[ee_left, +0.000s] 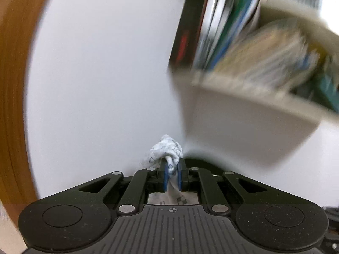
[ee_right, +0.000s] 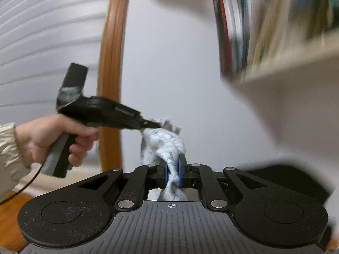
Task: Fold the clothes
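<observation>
Now patterned white cloth [ee_right: 167, 146] bunches between right gripper [ee_right: 172, 174]; left gripper [ee_left: 172, 176] likewise.

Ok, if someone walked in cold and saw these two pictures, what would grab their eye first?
Probably the white patterned cloth, bunched low in the middle and pinched at both ends: the right gripper is shut on one part, the left gripper on another, just to its left. Next, the person's left hand on that gripper's handle at the left edge, and the blurred bookshelf at upper right.
</observation>
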`<action>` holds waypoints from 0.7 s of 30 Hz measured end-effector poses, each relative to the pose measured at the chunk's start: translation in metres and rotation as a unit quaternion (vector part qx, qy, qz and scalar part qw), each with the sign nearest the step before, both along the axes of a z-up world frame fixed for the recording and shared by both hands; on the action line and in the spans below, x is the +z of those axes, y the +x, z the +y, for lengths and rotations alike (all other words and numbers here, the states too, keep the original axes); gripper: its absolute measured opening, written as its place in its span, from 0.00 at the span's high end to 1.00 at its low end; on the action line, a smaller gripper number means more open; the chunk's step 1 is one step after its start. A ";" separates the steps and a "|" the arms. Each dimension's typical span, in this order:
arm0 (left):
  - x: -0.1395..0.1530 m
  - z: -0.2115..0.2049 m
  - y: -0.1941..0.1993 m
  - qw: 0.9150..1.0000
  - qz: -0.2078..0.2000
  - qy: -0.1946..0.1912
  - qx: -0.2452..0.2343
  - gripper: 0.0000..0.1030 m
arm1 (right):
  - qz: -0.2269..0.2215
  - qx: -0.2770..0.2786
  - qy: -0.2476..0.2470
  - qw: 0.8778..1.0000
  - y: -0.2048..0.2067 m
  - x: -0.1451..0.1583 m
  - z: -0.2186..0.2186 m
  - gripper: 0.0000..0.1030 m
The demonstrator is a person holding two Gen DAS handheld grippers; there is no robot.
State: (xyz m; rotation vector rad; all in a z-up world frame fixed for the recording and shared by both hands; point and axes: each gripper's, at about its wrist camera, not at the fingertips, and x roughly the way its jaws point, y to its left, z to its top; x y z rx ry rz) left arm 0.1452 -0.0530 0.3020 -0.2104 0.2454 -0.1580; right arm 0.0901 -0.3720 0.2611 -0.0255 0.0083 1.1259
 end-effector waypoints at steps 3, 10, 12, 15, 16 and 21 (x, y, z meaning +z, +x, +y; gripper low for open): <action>0.051 0.007 -0.037 0.998 -0.055 -0.033 -0.010 0.91 | -0.058 -0.007 0.016 0.998 -0.029 0.061 -0.014 0.90; 0.025 0.087 -0.128 0.997 -0.052 -0.044 0.022 0.91 | -0.121 0.080 -0.035 0.989 -0.127 0.072 0.030 0.90; -0.015 0.125 -0.165 0.997 -0.028 -0.053 0.039 0.91 | -0.121 0.122 -0.068 0.983 -0.160 0.043 0.057 0.90; -0.089 0.173 -0.227 0.993 0.021 -0.088 0.069 0.92 | -0.094 0.196 -0.119 0.969 -0.200 -0.022 0.105 0.90; -0.115 0.188 -0.244 0.991 0.041 -0.097 0.084 0.92 | -0.078 0.222 -0.137 0.962 -0.213 -0.048 0.122 0.90; -0.232 0.254 -0.331 0.965 0.157 -0.123 0.169 0.94 | 0.018 0.334 -0.247 0.910 -0.287 -0.178 0.203 0.87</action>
